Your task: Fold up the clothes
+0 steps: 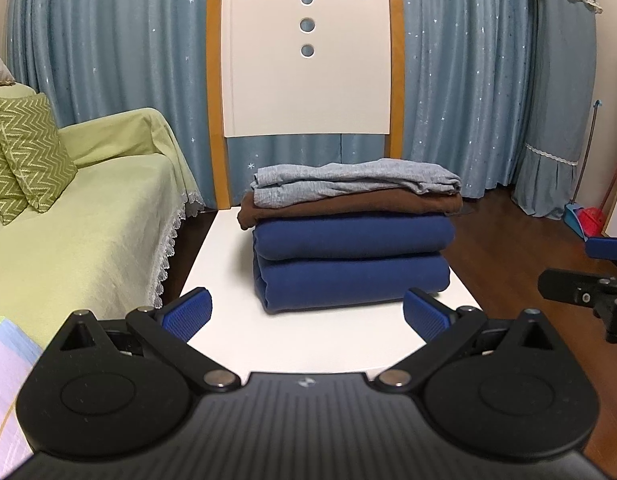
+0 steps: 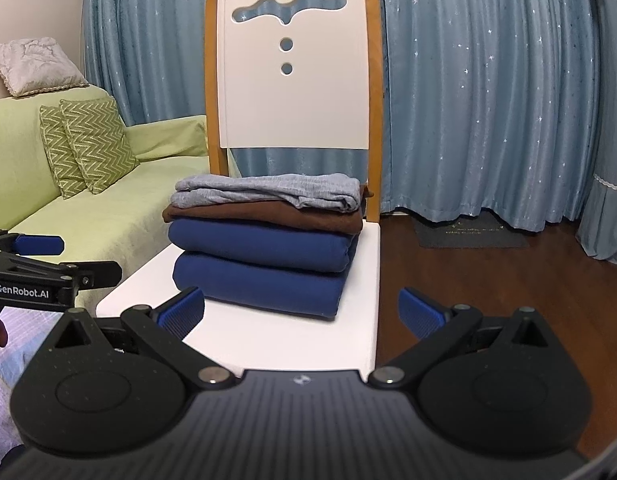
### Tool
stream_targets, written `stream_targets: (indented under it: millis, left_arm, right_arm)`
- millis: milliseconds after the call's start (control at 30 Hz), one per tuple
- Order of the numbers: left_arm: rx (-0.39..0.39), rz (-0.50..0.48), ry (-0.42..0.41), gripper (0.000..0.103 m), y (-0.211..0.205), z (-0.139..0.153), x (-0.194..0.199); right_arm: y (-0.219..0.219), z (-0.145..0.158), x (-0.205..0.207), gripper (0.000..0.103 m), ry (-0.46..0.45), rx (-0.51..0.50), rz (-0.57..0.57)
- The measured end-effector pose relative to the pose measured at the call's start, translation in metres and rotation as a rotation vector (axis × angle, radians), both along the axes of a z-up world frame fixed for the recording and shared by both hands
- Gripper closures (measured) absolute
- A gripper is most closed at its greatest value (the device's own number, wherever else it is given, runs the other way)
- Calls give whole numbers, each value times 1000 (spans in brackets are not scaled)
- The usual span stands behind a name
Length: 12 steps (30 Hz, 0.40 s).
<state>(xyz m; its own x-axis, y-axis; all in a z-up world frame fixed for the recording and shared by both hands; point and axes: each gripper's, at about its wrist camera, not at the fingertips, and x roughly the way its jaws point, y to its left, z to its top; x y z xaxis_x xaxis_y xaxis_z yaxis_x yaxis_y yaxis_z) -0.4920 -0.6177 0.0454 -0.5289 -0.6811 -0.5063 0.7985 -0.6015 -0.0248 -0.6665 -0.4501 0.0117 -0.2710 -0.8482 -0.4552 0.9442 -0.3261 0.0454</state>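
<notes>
While both tools hung back from the chair seat point(image 1: 212, 264), the stack of folded clothes point(image 1: 352, 236) sat at 12 o'clock in each wrist view, toward the back of the white seat: grey top point(image 1: 348, 182) uppermost, brown garment point(image 1: 348, 206) under it, two thick blue folds point(image 1: 348, 276) at the bottom. The left gripper point(image 1: 306, 314) had its blue pads spread wide, nothing between them, stack framed in the gap but well apart. The right gripper point(image 2: 300, 310) was likewise spread, empty, its right pad over the wood floor point(image 2: 488, 272). In the right wrist view the left tool showed at 9 o'clock with white lettering "GenRobot.AI" point(image 2: 22, 291) readable on its side. A small logo mark sat on each gripper body, unreadable. Green-covered sofa point(image 1: 88, 240) with zigzag cushions point(image 1: 28, 152) at 9 o'clock, star-print blue curtains point(image 1: 468, 80) behind the chair.
</notes>
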Motion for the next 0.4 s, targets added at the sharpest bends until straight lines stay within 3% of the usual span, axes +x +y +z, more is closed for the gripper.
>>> stream_targets:
  millis: [400]
  left_arm:
    - [-11, -27, 29, 0, 2, -2, 2]
  right_arm:
    - [-3, 0, 2, 1, 13, 8, -1]
